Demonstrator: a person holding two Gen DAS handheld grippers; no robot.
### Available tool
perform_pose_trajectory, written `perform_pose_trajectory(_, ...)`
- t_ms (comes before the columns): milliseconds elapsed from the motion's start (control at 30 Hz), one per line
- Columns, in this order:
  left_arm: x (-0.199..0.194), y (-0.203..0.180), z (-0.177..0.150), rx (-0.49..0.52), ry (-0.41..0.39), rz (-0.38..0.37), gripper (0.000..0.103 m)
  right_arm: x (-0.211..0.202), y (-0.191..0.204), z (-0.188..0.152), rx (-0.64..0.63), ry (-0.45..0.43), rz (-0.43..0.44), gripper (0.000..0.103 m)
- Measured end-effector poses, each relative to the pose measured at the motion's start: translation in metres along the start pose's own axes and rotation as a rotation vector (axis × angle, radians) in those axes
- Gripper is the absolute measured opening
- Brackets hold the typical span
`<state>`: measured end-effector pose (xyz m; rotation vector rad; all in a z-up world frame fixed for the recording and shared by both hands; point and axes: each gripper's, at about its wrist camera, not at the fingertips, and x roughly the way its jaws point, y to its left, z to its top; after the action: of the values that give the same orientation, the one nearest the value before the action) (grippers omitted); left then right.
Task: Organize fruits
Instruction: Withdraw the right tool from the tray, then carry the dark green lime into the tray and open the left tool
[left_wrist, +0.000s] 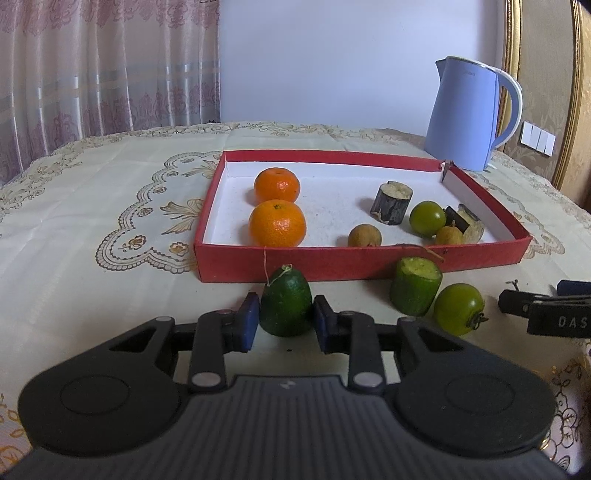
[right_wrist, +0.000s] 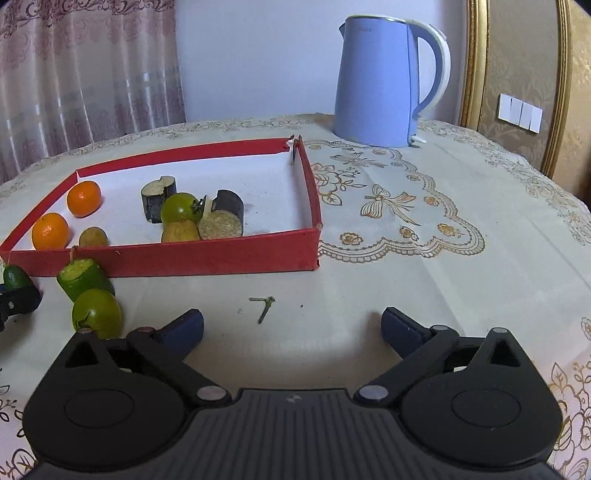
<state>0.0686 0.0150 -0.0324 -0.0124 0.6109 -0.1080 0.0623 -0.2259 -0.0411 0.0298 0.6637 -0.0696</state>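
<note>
The left gripper (left_wrist: 285, 320) has its fingers (left_wrist: 248, 319) clenched on the dark green fruit (left_wrist: 285, 307), upright on the counter (left_wrist: 92, 280), pointed stem end toward twelve o'clock, just before the red tray (left_wrist: 362, 260). The right gripper (right_wrist: 291, 328) is spread wide, holding nothing.

Two oranges (left_wrist: 277, 206) sit one behind the other at the tray's (left_wrist: 362, 264) left; cut stalk pieces (left_wrist: 391, 202) at its right; a kettle (left_wrist: 465, 114) behind; an avocado (left_wrist: 286, 302) before the front wall.
</note>
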Motion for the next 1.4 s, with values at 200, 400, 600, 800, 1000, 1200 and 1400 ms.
perform_pose_trajectory(200, 0.0, -0.001, 0.0, 0.007, 0.0, 0.006, 0.028, 0.0, 0.0, 0.0, 0.0, 0.0, 0.0, 0.103)
perform_pose_trajectory(400, 0.0, 0.001, 0.0, -0.002, -0.002, -0.004, 0.028, 0.0, 0.0, 0.0, 0.0, 0.0, 0.0, 0.103)
perform_pose_trajectory(600, -0.004, 0.002, 0.0, 0.014, -0.004, -0.007, 0.028, 0.0, 0.0, 0.0, 0.0, -0.001, 0.0, 0.103)
perform_pose_trajectory(800, -0.019, 0.0, 0.015, 0.011, -0.047, -0.029, 0.025, 0.0, 0.0, 0.0, 0.0, -0.001, 0.0, 0.103)
perform_pose_trajectory(1000, -0.014, -0.014, 0.042, 0.075, -0.088, -0.026, 0.021, 0.0, 0.0, 0.0, 0.0, -0.001, 0.0, 0.103)
perform_pose_trajectory(1200, -0.026, 0.004, 0.037, 0.043, -0.086, -0.045, 0.023, 0.0, 0.0, 0.0, 0.0, -0.001, -0.001, 0.103)
perform_pose_trajectory(1400, -0.019, 0.002, 0.017, 0.041, -0.036, -0.039, 0.036, 0.0, 0.0, 0.0, 0.0, -0.001, -0.001, 0.103)
